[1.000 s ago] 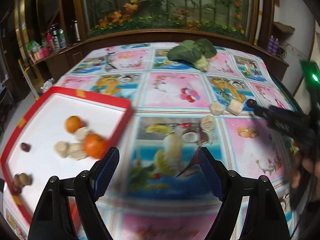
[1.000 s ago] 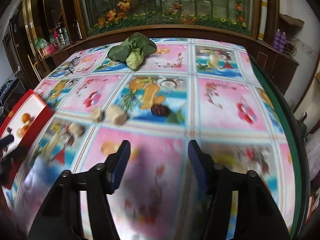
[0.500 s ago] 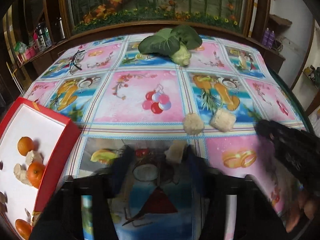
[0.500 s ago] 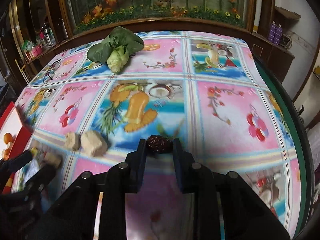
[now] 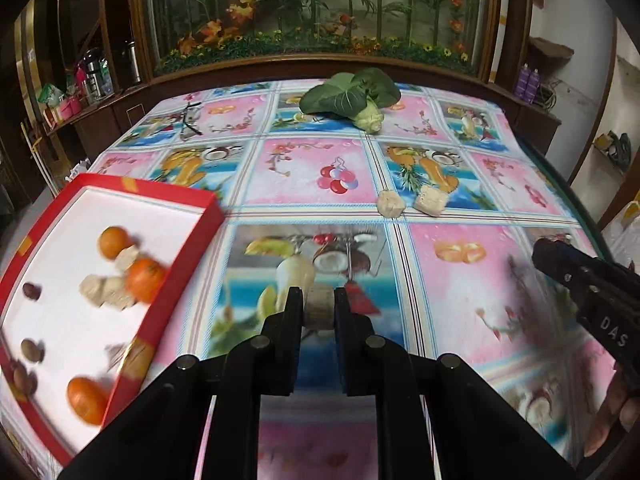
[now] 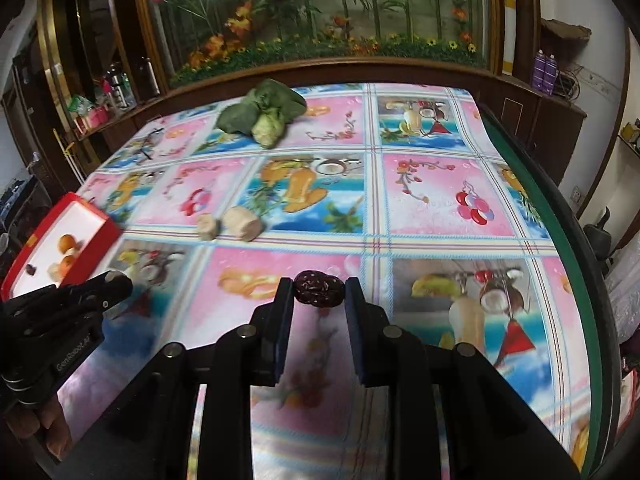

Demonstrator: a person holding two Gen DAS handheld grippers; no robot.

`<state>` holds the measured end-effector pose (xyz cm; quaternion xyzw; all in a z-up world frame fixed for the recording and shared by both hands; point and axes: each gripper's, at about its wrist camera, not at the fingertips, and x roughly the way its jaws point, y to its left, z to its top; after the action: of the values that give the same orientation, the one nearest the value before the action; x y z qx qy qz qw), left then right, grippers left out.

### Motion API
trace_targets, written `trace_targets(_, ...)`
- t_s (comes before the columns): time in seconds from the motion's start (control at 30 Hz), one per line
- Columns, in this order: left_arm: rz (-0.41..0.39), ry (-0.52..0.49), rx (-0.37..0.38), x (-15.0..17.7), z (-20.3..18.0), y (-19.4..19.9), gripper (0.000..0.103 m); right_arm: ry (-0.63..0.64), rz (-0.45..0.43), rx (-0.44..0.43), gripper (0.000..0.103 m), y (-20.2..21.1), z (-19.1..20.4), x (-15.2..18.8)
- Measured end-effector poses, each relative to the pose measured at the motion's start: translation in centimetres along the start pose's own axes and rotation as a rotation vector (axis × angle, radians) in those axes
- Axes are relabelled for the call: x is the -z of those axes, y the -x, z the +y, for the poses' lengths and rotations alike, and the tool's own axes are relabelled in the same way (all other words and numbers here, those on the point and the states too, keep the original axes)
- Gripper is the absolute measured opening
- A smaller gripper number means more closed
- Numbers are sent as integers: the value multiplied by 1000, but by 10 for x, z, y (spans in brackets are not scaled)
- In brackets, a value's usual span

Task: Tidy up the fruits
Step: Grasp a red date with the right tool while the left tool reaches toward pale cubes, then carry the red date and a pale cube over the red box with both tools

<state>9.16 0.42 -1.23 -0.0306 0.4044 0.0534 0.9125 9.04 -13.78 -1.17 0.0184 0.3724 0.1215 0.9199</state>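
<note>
My left gripper [image 5: 318, 306] is shut on a pale beige chunk [image 5: 319, 307] and holds it above the tablecloth, right of the red tray [image 5: 160, 304]. The tray holds oranges [image 5: 145, 280], beige chunks [image 5: 105, 293] and dark dates [image 5: 31, 291]. My right gripper [image 6: 319, 294] is shut on a dark red date [image 6: 319, 293] and holds it over the cloth. Two more beige chunks [image 5: 390, 204] lie on the cloth ahead; they also show in the right wrist view [image 6: 242, 223]. The right gripper shows at the right of the left wrist view [image 5: 580, 284].
A leafy green vegetable [image 5: 354, 98] lies at the far side of the table. Glasses [image 5: 188, 122] lie at the far left. The table's green edge [image 6: 576, 264] runs along the right. A wooden cabinet with a plant display stands behind.
Both grippers have shut: the left on a beige chunk, the right on the date. Both have lifted and the views have shifted back towards the tray.
</note>
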Motion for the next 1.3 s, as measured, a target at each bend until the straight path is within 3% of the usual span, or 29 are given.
trace_targets(0.23, -4, 2, 36, 12, 6, 19, 13, 33, -16, -7, 27, 21, 19, 15)
trace_targets(0.47, -36, 26, 25, 16, 22, 36, 13, 59, -21, -9, 27, 34, 32, 24)
trace_targets(0.83, -69, 110, -34, 18, 66, 55, 13, 90, -39, -45, 27, 47, 53, 25)
trace_targets(1.3, -86, 218, -157, 19, 142, 68, 13, 193, -47, -163, 28, 42, 126, 9)
